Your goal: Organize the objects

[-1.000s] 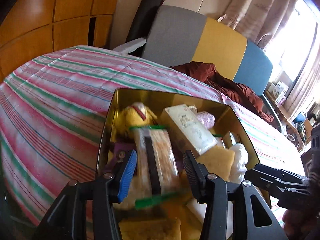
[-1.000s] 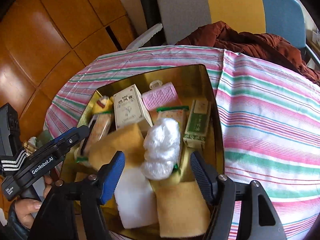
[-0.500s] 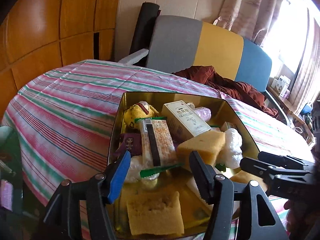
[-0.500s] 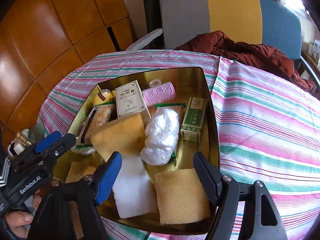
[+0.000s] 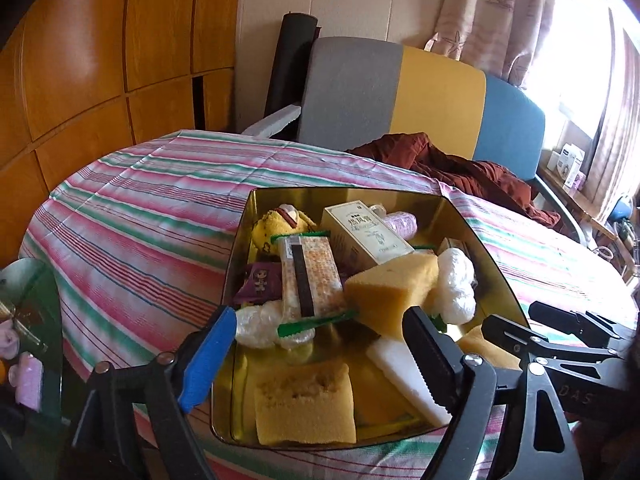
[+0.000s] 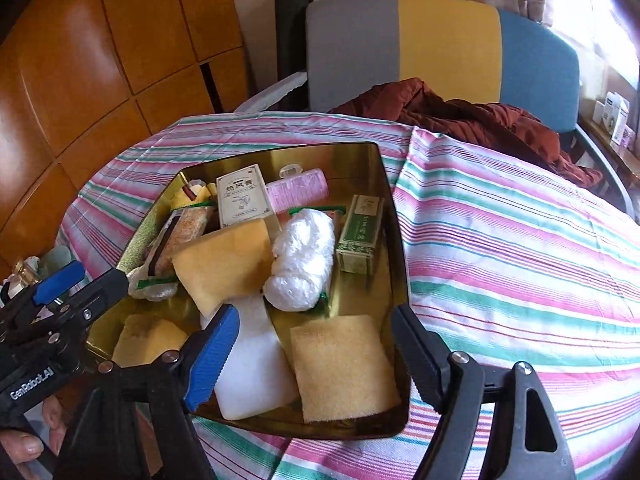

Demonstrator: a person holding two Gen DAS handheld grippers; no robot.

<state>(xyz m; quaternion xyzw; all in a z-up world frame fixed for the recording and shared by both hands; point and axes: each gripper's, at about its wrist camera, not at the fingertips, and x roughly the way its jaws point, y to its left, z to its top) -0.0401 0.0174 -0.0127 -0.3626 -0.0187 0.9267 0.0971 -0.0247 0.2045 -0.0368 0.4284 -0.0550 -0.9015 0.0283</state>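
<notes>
A gold metal tin (image 5: 484,256) (image 6: 394,208) sits on the striped tablecloth, full of objects: yellow sponges (image 5: 304,404) (image 6: 344,366), a white foam block (image 6: 252,364), a white plastic wad (image 6: 302,256), a cream box (image 5: 366,234) (image 6: 242,196), a green box (image 6: 360,234), a pink roll (image 6: 298,190), a cracker pack (image 5: 310,276) and a yellow plush toy (image 5: 280,226). My left gripper (image 5: 316,364) is open and empty above the tin's near edge. My right gripper (image 6: 312,360) is open and empty over the tin's near side.
The striped tablecloth (image 6: 520,248) covers a round table. A grey, yellow and blue chair (image 5: 400,96) with a dark red cloth (image 6: 460,116) stands behind. Wooden panels (image 5: 100,60) are at the left. A glass side table (image 5: 28,320) with small items sits low left.
Both grippers have pulled back and up from the tin, so more of the tin and table shows. Both stay open and empty. The objects in the tin have not moved.
</notes>
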